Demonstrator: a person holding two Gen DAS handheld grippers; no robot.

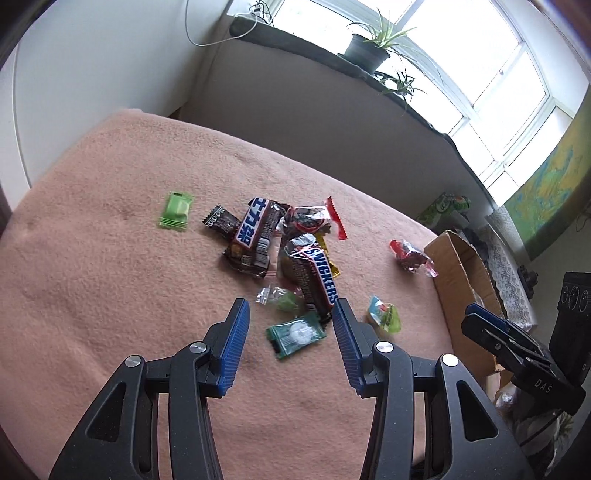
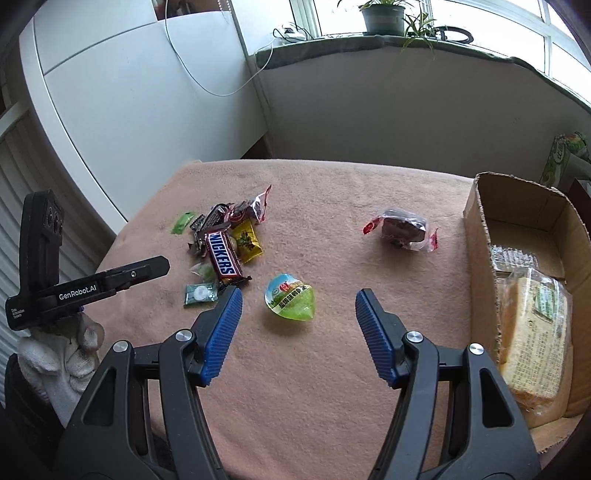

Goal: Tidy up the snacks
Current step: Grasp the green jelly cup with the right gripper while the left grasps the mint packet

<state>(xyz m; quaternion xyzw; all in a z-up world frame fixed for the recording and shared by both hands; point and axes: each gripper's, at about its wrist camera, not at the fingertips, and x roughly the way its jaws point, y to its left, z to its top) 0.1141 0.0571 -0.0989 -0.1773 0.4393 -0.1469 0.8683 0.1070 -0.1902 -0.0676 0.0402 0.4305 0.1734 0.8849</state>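
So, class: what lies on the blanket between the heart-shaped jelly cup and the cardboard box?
Only bare blanket: in the right wrist view nothing lies between the jelly cup and the cardboard box.

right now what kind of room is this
Probably a room at home, not a lab: a pink blanket covers the surface, potted plants sit on the windowsill, and a cardboard box holds packaged snacks.

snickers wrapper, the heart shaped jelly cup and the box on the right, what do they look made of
Snickers wrapper: thin glossy plastic film, judging by its crinkles and glare.
Jelly cup: translucent green plastic, seemingly rigid, under a printed peel-off film lid.
Box: matte brown corrugated cardboard, its cut edges rough and frayed.
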